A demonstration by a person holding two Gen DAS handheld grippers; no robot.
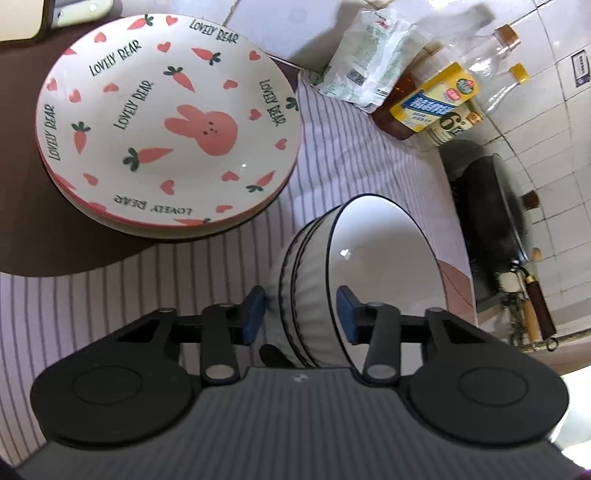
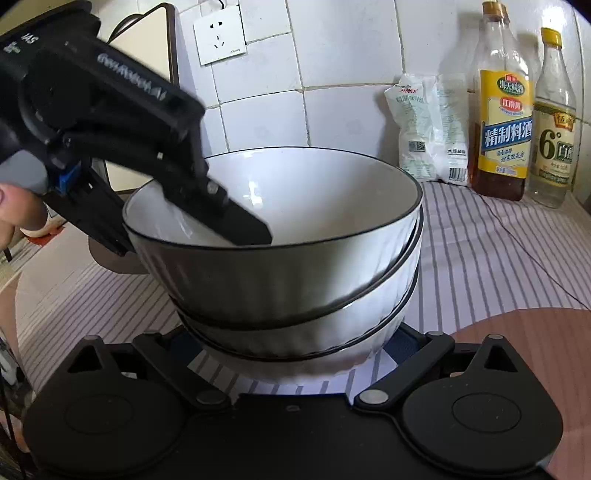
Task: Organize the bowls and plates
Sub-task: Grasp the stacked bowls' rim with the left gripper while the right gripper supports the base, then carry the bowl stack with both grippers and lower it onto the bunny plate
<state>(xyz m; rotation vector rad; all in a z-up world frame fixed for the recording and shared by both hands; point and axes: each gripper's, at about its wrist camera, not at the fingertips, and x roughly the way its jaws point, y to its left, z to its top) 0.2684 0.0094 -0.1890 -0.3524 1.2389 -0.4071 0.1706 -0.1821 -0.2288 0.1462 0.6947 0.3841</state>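
A stack of white ribbed bowls with dark rims stands on the striped cloth. My left gripper straddles the rim of the top bowl, one finger inside and one outside, jaws apart and not pinching it. It shows from the side in the right wrist view. My right gripper is open, its fingers on either side of the bottom bowl's base. A stack of carrot-and-rabbit plates lies on a brown mat to the left.
A salt bag and two sauce bottles stand against the tiled wall. A black wok sits on the stove beyond the bowls. A wall socket is above the counter. A pink mat lies at right.
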